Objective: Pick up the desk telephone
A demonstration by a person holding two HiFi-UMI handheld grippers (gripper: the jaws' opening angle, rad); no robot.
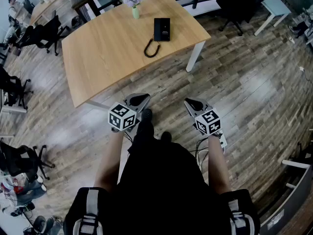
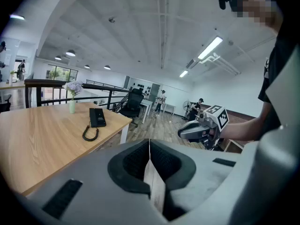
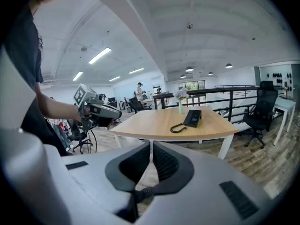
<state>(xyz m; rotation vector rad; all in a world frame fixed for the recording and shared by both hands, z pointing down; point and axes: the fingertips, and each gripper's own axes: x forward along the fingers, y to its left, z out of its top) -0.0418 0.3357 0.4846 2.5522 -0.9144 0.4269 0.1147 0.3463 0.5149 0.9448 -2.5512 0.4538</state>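
1. Head view gives the whole situation: the person [image 1: 156, 180] stands on the wooden floor [image 1: 244, 82], well apart from the bench [image 1: 102, 58]. I judge that the task is only at its beginning.
2. At the left, the left gripper [image 1: 143, 99] is held in front of the body and points a little downward, toward the bench. In the left gripper view its jaws are pressed together and nothing is between them.
3. Far ahead on the bench, a small vase with flowers [image 1: 135, 8] stands near the far edge. To the right of it, and apart from it, the telephone [image 1: 162, 29] lies flat on the bench top, close to the far right corner. Its curly cord [image 1: 150, 49] makes a loop just beside it, on the nearer side. No gripper touches the telephone.
4. At the right, the right gripper [image 1: 190, 102] is held in the same way. In the right gripper view its jaws are also closed together, with nothing in them.
5. Nothing of the task is done yet, as far as the pictures show. What is left, in my judgement, is everything:
   - to walk to the bench
   - to open the jaws
   - to close them on the telephone
   - to lift it, with care for the cord, which may drag behind
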